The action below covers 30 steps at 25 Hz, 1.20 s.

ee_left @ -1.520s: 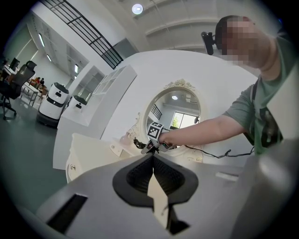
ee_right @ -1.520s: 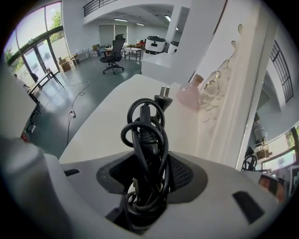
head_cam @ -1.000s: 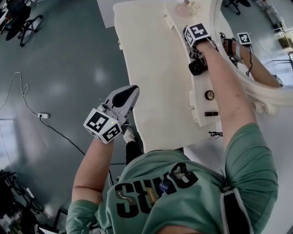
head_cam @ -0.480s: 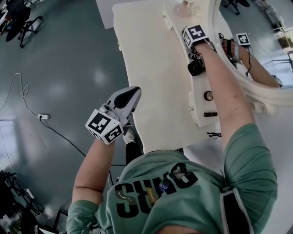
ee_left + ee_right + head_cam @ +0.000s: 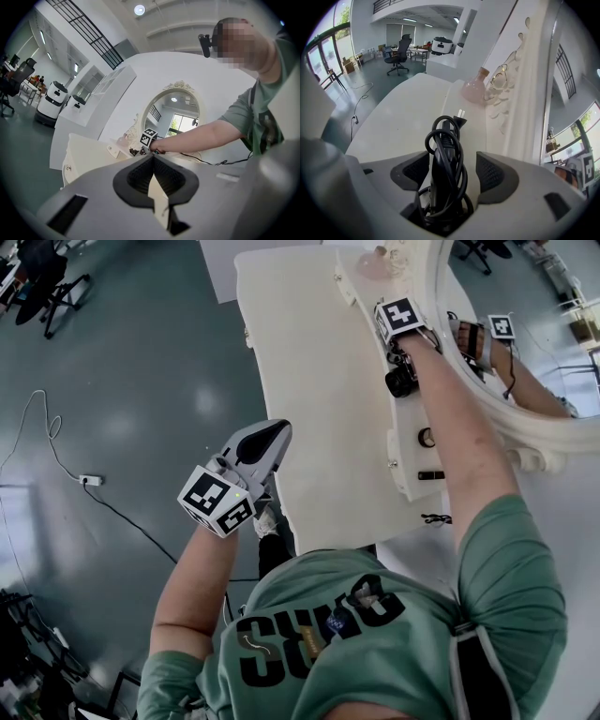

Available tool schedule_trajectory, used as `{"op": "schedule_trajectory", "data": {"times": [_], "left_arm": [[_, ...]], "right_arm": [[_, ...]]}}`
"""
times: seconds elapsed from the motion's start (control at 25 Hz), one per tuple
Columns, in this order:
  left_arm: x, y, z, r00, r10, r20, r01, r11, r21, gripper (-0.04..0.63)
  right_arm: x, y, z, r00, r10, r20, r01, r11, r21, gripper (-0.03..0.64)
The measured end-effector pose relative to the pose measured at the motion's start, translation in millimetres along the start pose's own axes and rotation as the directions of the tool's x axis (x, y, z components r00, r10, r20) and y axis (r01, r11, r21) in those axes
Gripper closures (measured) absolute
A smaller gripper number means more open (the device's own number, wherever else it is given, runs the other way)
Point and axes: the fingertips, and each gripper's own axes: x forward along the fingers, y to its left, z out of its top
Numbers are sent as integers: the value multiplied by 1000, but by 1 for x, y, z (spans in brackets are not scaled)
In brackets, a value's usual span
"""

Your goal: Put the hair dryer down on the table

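A black hair dryer (image 5: 440, 183) with its cord wound round it and the plug (image 5: 460, 114) at the far end sits between the jaws of my right gripper (image 5: 447, 169). The jaws are opening, and a gap shows between each pad and the dryer. In the head view the dryer (image 5: 403, 381) appears to rest on the raised shelf (image 5: 412, 465) of the cream vanity table (image 5: 300, 381), below my right gripper (image 5: 403, 352). My left gripper (image 5: 272, 435) hangs off the table's left edge over the floor. Its jaws (image 5: 152, 161) are shut on nothing.
An oval mirror (image 5: 525, 324) in a carved cream frame (image 5: 520, 89) rises right beside the right gripper. A pink glass bottle (image 5: 474, 89) stands on the shelf beyond the plug. A cable and power strip (image 5: 89, 478) lie on the grey floor to the left.
The left gripper has drifted slightly right toward the table's edge. The right gripper stays at the dryer on the shelf, hardly moved.
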Motion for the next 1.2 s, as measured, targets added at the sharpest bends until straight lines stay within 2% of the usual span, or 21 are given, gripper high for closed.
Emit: {"op": "schedule_trajectory", "data": {"times": [0.44,0.72,0.96,1.08,1.2], "left_arm": [[-11,-4,13,1000,7,8,-7,1000,21,584],[-19,-5,18,1000,9,10,-10,1000,29,584],[-24,-5,23,1000,14,12,-14,999,31,584],[-25,-5,27,1000,14,17,-15,999,40,584],[-27,-5,32,1000,17,18,-18,998,52,584]], "right_arm": [[-18,0,10,993,-47,106,51,998,-28,304],[-32,-1,21,985,-45,166,49,999,-18,304],[-43,2,30,974,-11,225,14,1000,-11,304],[-52,1,37,965,-10,263,10,1000,-1,304],[-69,1,51,942,-12,335,10,1000,8,304]]}}
